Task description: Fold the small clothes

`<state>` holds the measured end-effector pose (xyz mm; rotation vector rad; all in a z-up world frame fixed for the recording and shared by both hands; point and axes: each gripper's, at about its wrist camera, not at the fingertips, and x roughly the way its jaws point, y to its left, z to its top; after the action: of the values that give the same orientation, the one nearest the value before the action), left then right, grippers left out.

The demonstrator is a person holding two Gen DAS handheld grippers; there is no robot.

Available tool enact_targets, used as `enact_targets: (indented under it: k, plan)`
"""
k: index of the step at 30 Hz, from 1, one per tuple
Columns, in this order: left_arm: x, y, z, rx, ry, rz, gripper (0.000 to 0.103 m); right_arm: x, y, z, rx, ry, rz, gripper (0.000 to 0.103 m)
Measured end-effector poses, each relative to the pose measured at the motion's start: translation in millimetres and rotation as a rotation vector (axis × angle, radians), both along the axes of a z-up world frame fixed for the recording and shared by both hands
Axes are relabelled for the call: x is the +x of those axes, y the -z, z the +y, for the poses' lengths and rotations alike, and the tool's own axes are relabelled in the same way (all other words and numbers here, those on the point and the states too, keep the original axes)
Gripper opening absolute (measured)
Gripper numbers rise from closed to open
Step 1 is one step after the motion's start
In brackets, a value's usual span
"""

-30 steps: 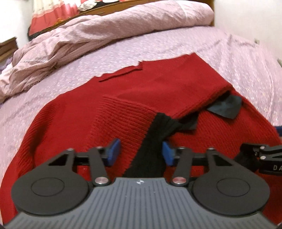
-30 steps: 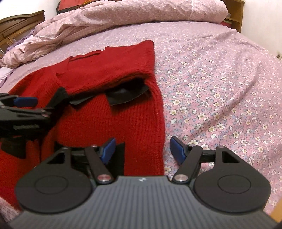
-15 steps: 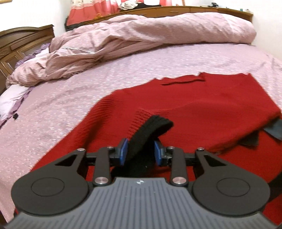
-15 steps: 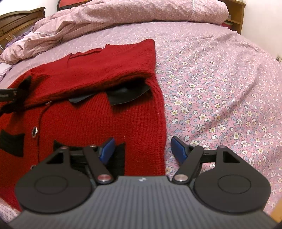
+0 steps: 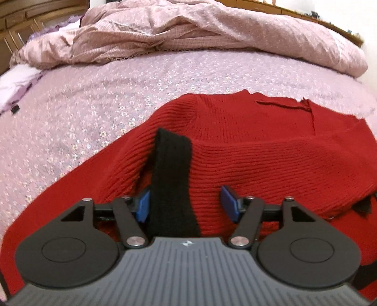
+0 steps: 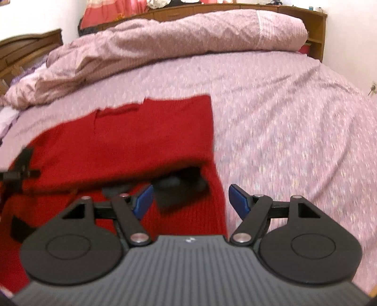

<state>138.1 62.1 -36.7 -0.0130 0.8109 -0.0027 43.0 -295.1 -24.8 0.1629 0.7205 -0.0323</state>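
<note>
A red knit cardigan [image 5: 271,153] with black trim lies spread on the bed; it also shows in the right wrist view [image 6: 141,141]. Its sleeve with a black cuff [image 5: 172,179] lies folded across the body. My left gripper [image 5: 185,204] is open; the cuff lies between its fingers, against the left one, not pinched. My right gripper [image 6: 189,200] is open and empty, over the cardigan's right edge, where a black inner piece [image 6: 179,186] shows under the folded top. The left gripper shows at the far left of the right wrist view [image 6: 21,169].
The bed has a pink floral sheet [image 6: 294,129]. A bunched pink duvet [image 5: 188,35] lies across the far side. A wooden headboard [image 6: 235,9] runs behind it, and wooden furniture [image 6: 28,49] stands at the far left.
My left gripper had shut on the black cuff and carried the sleeve leftward; now it has opened and the cuff lies loose. My right gripper stayed open and moved forward along the cardigan's right edge.
</note>
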Motion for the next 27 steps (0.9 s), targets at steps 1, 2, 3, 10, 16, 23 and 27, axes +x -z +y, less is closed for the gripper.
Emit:
enact_targets:
  k: [1, 2, 3, 10, 16, 23, 27]
  plan:
    - [1, 1, 1, -0.007, 0.003, 0.002, 0.067, 7, -1, -3, 0.008, 0.01, 0.001, 0.072]
    - [1, 1, 1, -0.005, 0.01, 0.002, 0.068, 15, -1, -5, 0.018, 0.016, 0.003, 0.072]
    - [1, 1, 1, -0.001, 0.017, 0.001, 0.068, 22, -1, -8, 0.027, 0.018, 0.003, 0.072]
    - [5, 2, -5, 0.023, 0.034, -0.017, 0.069, 75, 13, -21, 0.051, 0.041, 0.013, 0.072]
    - [7, 2, -14, 0.08, 0.072, -0.048, 0.069, 100, 23, -23, 0.122, 0.061, 0.041, 0.072]
    - [18, 2, -6, 0.026, 0.073, -0.036, 0.059, 107, 34, -16, 0.143, 0.034, 0.045, 0.074]
    - [22, 0, -7, 0.02, 0.059, -0.051, 0.031, 111, 35, -7, 0.117, -0.004, 0.029, 0.072]
